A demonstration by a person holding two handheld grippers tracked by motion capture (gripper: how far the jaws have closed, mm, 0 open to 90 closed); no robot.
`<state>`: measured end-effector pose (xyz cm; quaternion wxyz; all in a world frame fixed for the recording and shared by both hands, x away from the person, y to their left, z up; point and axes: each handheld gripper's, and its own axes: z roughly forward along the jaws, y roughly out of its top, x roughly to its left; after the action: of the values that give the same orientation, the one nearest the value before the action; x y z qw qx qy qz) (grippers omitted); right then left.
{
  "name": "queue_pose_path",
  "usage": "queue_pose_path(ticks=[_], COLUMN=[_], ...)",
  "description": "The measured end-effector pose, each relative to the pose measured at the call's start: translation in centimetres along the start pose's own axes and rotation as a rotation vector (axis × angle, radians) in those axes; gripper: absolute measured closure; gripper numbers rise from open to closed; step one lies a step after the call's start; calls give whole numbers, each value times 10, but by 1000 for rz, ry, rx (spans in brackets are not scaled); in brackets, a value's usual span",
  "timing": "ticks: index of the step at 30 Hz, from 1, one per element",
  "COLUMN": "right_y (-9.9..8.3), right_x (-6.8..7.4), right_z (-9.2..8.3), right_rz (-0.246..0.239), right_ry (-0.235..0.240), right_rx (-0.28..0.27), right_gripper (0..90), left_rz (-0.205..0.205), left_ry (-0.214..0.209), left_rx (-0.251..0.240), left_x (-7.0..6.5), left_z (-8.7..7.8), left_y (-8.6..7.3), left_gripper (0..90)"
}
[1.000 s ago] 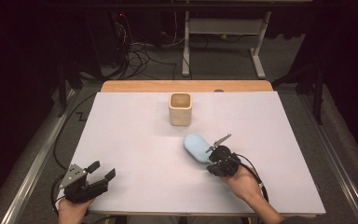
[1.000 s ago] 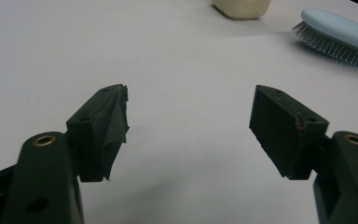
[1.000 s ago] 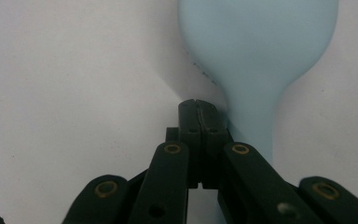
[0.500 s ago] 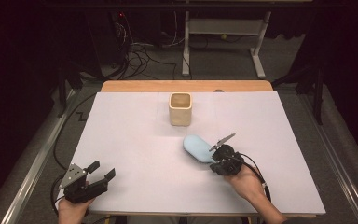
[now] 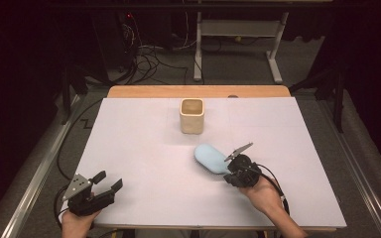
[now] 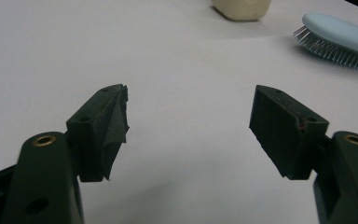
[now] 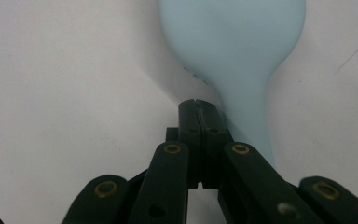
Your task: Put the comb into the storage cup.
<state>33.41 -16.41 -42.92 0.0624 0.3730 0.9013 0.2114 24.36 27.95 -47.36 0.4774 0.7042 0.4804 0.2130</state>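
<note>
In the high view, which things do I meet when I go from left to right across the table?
left gripper → cup → hairbrush → right gripper

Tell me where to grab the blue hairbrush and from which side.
Grip the hairbrush by its narrow handle, coming from the near right end, where the right gripper already sits with its jaws shut beside it. The head is wide and domed, bristles down on the table; the handle is slim enough to pinch across, probably from above.
</note>
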Motion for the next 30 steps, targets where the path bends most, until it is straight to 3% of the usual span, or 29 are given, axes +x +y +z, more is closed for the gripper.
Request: queue_pose_path(ticks=[12, 20, 30], right_y=[0, 1, 9], right_x=[-2, -8, -13], right_z=[-11, -19, -10], right_rz=[11, 29, 36], right_ry=[-10, -31, -44], right_rx=[-52, -74, -26], right_gripper=[891, 779, 612], left_rz=[-2, -4, -5], left_ry=[-1, 0, -3], left_rx=[-3, -3, -4], left_x=[0, 0, 0], left_z=[0, 0, 0], left_y=[0, 0, 0], left_gripper=[286, 286, 286])
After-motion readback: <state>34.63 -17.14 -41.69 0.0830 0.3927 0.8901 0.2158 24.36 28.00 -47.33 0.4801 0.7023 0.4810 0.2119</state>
